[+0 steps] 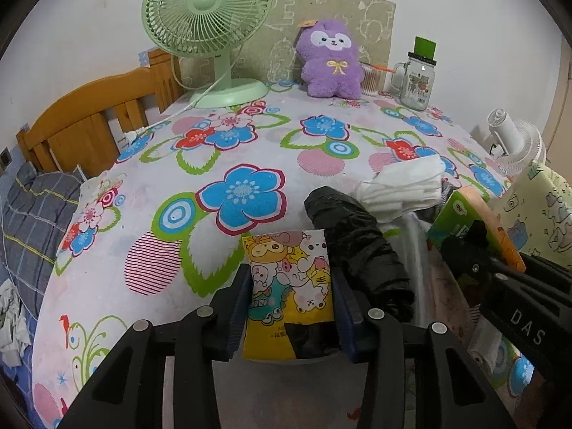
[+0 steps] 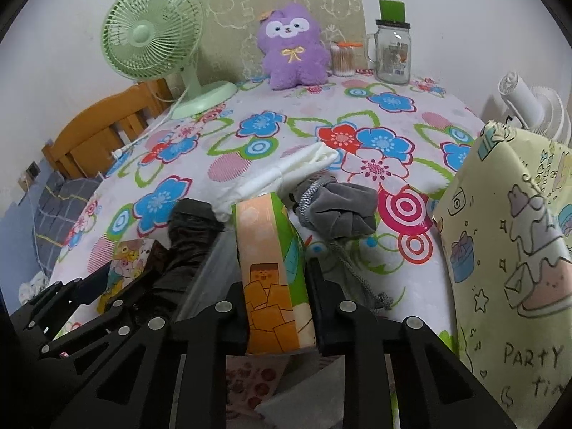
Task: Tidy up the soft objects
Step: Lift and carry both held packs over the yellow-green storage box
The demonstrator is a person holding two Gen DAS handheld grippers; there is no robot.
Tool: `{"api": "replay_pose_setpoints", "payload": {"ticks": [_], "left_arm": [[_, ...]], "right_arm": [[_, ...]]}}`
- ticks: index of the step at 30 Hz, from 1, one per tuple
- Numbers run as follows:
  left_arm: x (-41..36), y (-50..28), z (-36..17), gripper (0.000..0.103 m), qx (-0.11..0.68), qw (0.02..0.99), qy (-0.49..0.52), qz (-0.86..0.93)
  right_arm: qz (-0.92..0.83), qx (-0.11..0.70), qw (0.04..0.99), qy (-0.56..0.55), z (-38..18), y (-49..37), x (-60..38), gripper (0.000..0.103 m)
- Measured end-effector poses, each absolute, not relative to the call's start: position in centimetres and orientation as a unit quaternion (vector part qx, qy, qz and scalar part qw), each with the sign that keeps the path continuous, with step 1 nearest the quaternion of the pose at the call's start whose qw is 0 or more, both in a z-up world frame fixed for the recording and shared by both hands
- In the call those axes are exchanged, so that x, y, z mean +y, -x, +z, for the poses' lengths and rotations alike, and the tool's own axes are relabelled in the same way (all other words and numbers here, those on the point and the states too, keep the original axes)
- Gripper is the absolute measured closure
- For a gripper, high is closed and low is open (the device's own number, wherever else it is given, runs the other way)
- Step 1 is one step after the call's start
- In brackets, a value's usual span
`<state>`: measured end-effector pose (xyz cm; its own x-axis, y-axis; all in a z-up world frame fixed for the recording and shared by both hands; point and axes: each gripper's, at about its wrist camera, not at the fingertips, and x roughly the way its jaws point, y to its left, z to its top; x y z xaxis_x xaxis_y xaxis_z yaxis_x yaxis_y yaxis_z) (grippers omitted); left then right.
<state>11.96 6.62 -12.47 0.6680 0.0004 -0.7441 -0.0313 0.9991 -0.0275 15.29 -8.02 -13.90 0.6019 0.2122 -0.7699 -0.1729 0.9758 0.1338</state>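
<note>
At lower centre of its view, the left gripper is clamped on a yellow cartoon-print tissue pack. The right gripper likewise pinches an orange-and-green tissue pack, lower centre, above the floral tablecloth.

green fan at table's far left | glass jar far right | swab tub beside jar | white fan off right edge
</note>
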Motion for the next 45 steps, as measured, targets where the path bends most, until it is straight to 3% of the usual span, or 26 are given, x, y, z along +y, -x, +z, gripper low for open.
{"api": "replay_pose_setpoints", "payload": {"ticks": [45], "left_arm": [[-2.4,-5.7,-1.5,0.059,0.309,0.949,-0.021,-0.05]], "right_arm": [[0.089,0.336,0.937,-0.038,-2.6,-7.5,-15.2,0.078]]}}
